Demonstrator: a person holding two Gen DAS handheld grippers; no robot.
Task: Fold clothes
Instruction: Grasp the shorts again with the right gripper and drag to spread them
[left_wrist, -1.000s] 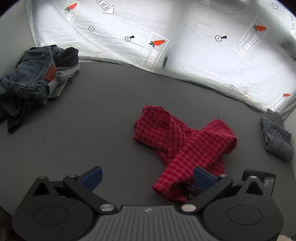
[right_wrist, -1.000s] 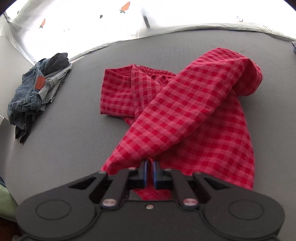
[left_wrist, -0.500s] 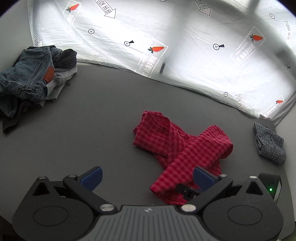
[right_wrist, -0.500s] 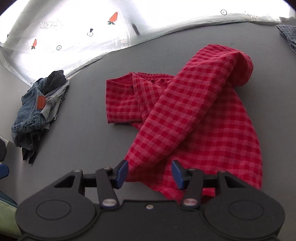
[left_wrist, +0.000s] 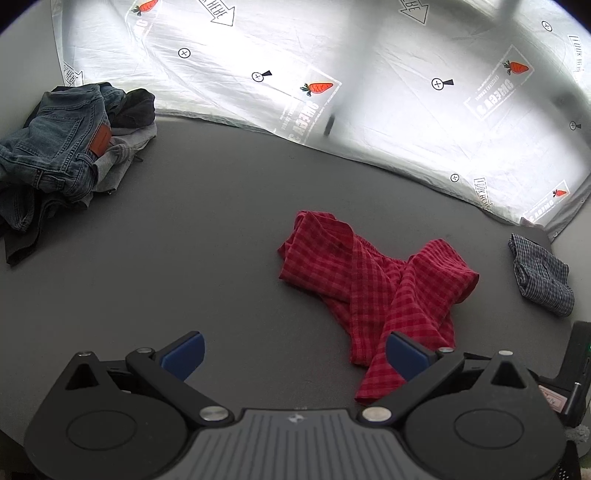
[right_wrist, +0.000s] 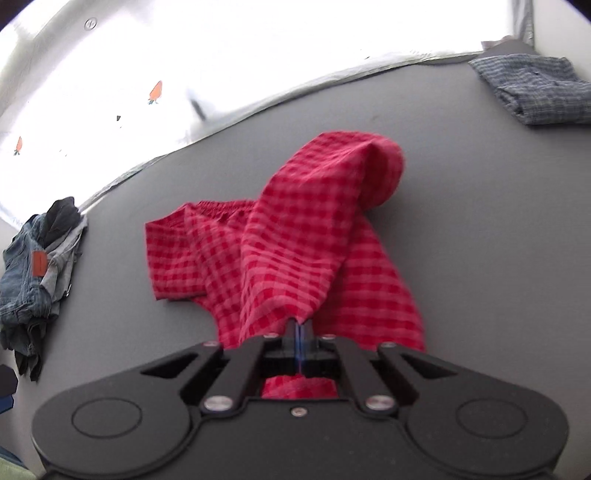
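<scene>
**Right tongs pinch the red gingham hem; left tongs spread above the table**

The crumpled red-and-pink checked cotton garment (right_wrist: 295, 254) lies mid-way across the dark grey table (left_wrist: 207, 229). The right gripper (right_wrist: 300, 325) has just been closing, and its blue pads are now pressed together on the garment's near edge, cloth rising in a taut ridge from the pinch. The left gripper (left_wrist: 295, 350) stands wide apart with nothing between its fingers; the garment's near tail lies just beside its right-hand blue pad (left_wrist: 404, 354).

Left of the red garment, well apart, sits a heap of blue denim jeans (left_wrist: 55, 155) with a brown leather waist patch, its writing too small to read. Right of the garment lies a folded navy checked cloth (left_wrist: 541, 275). Beyond the garment hangs a translucent plastic sheet (left_wrist: 369, 74) printed with orange carrots, mirrored "LOOK HERE" arrows and "OMEGA 3".
</scene>
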